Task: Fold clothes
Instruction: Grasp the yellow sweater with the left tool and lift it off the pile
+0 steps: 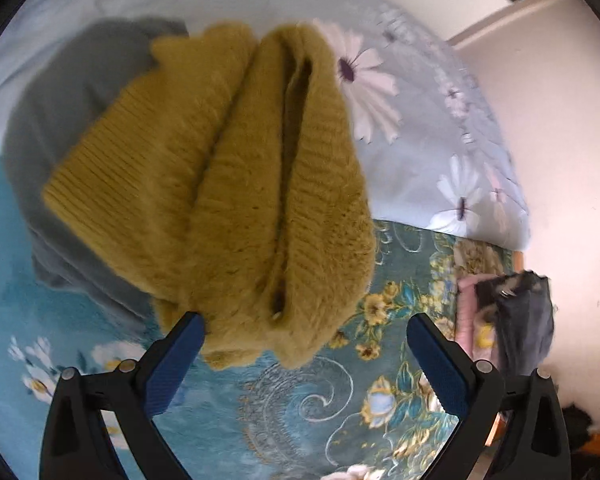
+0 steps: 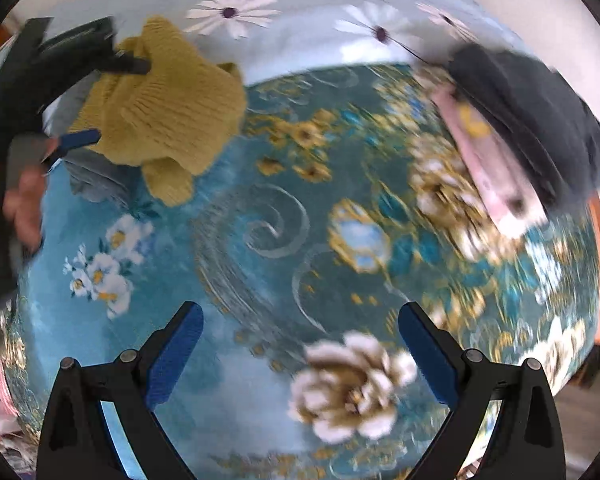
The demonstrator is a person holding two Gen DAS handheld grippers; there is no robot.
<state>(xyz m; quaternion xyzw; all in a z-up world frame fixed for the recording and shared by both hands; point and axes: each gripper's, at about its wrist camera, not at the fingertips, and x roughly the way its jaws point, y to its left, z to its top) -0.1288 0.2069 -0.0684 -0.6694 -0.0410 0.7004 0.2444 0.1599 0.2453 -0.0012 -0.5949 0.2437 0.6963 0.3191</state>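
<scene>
A folded mustard-yellow knit sweater (image 1: 228, 184) lies on top of a folded grey garment (image 1: 72, 120) on the bed. My left gripper (image 1: 306, 332) is open, its blue pads either side of the sweater's near edge, the left pad touching the knit. In the right wrist view the sweater (image 2: 164, 100) is at the upper left with the left gripper (image 2: 112, 100) open around it. My right gripper (image 2: 300, 324) is open and empty above the floral blanket.
A teal floral blanket (image 2: 284, 240) covers the bed, with a pale daisy-print sheet (image 1: 420, 128) beyond. A stack of a dark garment (image 2: 540, 120) on a pink one (image 2: 496, 168) lies at the right. A wall (image 1: 560, 160) is to the right.
</scene>
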